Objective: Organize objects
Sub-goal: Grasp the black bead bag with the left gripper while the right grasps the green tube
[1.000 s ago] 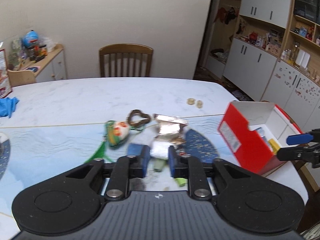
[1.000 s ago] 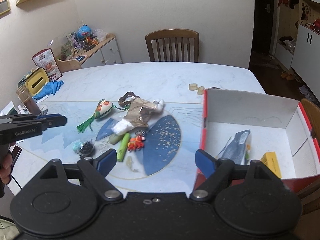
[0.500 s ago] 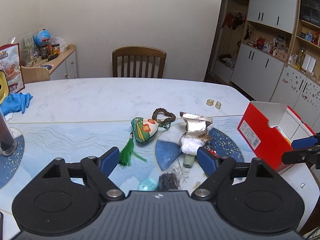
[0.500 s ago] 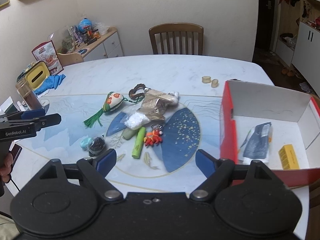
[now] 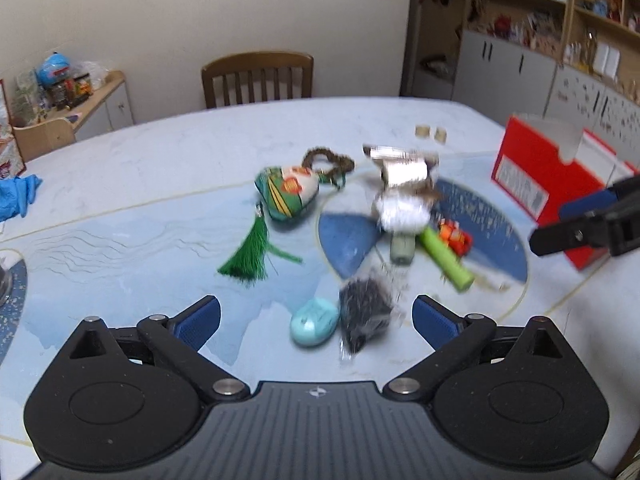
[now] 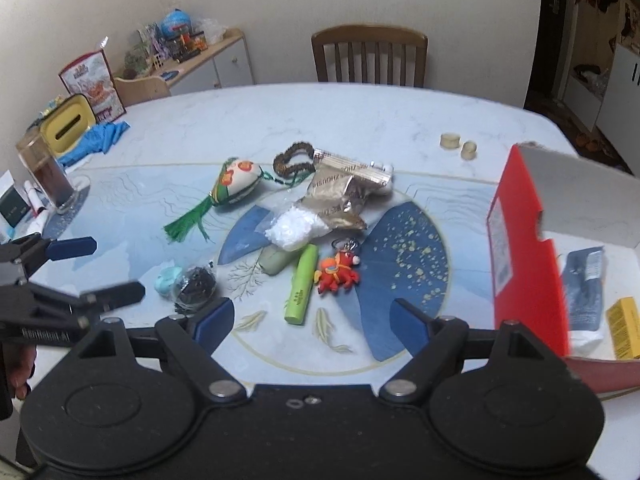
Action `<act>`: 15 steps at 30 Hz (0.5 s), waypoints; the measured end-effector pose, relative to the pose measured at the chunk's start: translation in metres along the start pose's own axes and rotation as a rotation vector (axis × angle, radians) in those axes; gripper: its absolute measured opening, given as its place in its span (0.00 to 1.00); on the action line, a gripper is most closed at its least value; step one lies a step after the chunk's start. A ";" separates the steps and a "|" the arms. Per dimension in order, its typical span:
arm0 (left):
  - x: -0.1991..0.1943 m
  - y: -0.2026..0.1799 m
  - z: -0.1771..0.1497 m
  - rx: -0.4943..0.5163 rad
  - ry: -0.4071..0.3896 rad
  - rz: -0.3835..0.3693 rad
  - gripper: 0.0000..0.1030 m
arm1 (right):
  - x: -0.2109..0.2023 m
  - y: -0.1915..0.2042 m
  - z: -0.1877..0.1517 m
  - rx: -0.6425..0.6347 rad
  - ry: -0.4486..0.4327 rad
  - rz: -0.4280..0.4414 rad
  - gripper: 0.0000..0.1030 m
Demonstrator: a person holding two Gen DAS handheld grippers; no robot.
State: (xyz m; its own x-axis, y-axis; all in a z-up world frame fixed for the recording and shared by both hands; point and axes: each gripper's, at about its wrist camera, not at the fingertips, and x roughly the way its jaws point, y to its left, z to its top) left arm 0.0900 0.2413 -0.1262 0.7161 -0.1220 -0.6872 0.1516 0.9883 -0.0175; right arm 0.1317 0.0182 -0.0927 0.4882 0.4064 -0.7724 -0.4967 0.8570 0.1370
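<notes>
The clutter lies mid-table [image 6: 360, 120]: a green tube [image 6: 301, 285], a red toy [image 6: 338, 273], a black pouch [image 5: 366, 314] touching a teal lump [image 5: 314, 321]; the left gripper [image 5: 316, 318] hangs above those two, jaws opening wide, nothing gripped; the right gripper [image 6: 312, 316] hovers near the tube, jaws closing slightly but wide and empty; only the right view looks into the red box [image 6: 524, 248], showing a grey packet [image 6: 582, 280] and yellow carton [image 6: 624, 328]; the left view shows just its outer wall.
</notes>
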 end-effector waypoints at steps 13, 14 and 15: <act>0.023 -0.003 -0.005 -0.014 0.015 -0.048 1.00 | 0.058 0.009 0.003 -0.010 0.070 -0.058 0.72; 0.023 -0.007 -0.004 0.004 0.007 -0.052 1.00 | 0.061 0.010 0.003 -0.014 0.075 -0.060 0.70; 0.024 -0.011 -0.003 0.023 0.000 -0.058 1.00 | 0.064 0.011 0.003 -0.020 0.080 -0.064 0.69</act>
State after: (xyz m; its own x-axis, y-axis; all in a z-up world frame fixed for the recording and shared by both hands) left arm 0.1036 0.2278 -0.1450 0.7058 -0.1787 -0.6855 0.2084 0.9772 -0.0402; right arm 0.1600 0.0551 -0.1387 0.4607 0.3239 -0.8264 -0.4811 0.8735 0.0741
